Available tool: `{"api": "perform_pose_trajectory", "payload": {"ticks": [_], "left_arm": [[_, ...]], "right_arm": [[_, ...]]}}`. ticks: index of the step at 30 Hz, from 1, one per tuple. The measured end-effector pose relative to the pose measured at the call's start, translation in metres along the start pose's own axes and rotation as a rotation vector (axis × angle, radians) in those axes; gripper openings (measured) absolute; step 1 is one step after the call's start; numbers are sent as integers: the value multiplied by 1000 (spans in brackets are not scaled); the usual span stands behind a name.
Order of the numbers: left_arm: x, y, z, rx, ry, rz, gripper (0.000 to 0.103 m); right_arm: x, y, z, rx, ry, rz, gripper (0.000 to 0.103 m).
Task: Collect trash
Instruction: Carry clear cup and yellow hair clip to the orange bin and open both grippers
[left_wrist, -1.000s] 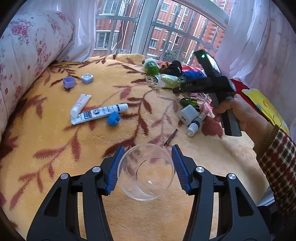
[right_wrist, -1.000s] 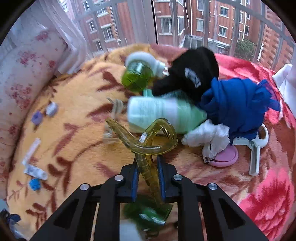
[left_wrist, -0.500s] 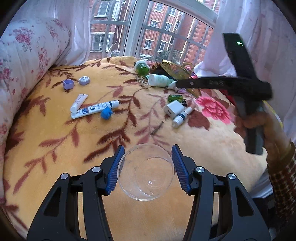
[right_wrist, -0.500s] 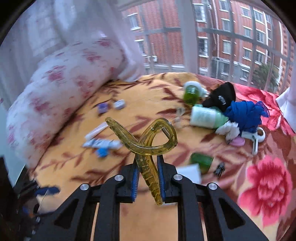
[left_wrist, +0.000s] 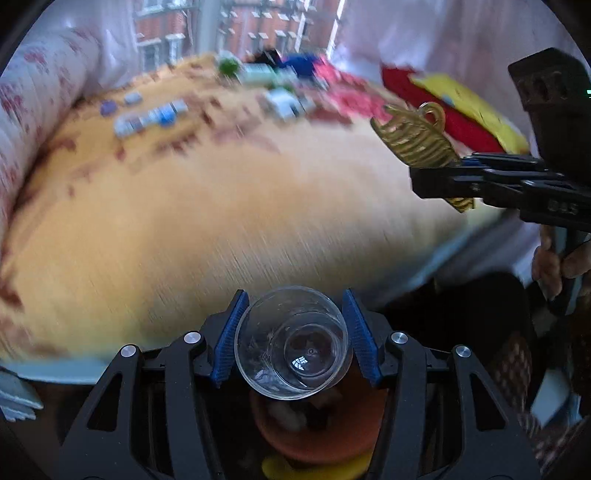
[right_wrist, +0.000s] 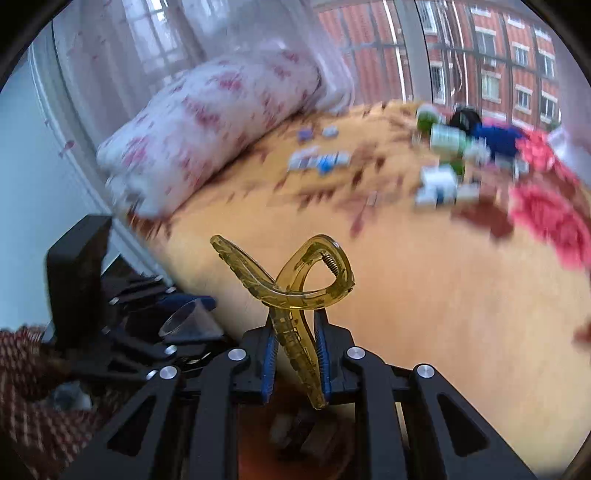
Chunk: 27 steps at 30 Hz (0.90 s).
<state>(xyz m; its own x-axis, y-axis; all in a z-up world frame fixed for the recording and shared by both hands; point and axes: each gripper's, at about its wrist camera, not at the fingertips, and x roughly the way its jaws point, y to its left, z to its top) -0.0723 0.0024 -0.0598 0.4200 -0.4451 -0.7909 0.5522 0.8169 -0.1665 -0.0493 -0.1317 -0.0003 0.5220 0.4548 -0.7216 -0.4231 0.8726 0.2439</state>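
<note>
My left gripper is shut on a clear plastic cup, held past the bed's near edge above an orange bin. My right gripper is shut on a yellow translucent hair claw clip, also off the bed edge, with the orange bin below it. The clip and the right gripper show at the right of the left wrist view. The cup in the left gripper shows at the left of the right wrist view.
The orange-brown floral blanket holds blurred tubes, small bottles, a green bottle and blue cloth at the far side. A floral pillow lies left. Curtains and a window stand behind.
Both grippers have pulled back from the bed to its near edge, above the orange bin, still holding the cup and the clip. The views are blurred by motion.
</note>
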Motion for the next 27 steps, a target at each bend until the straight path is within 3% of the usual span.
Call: {"api": "perform_pose_trajectory", "payload": {"ticks": [6,13,14,16,18,21,27], "left_arm": [[30,-22,-46,27,147,-51,52],[52,-29,-73,24,268,-64,56],[54,-28,-75,19,286,-62,59],[58,-28,-79,7,312,-42,65],[59,-25,-81,-1,326,-25,67],[55,-21,-81,-14,320,-2,68],[33,-14,-57,-44,206,40,68]], "right_arm": [[31,12,-87,57,210,-16,19],[69,9,-133,118,342,-6,24],[74,10,-136,121,355,-2,26],[86,14,-145,114,400,11,41],[92,17,-149,100,407,-16,64],[93,16,-144,110,388,-16,70],[61,-2,-128,146,256,-42,78]]}}
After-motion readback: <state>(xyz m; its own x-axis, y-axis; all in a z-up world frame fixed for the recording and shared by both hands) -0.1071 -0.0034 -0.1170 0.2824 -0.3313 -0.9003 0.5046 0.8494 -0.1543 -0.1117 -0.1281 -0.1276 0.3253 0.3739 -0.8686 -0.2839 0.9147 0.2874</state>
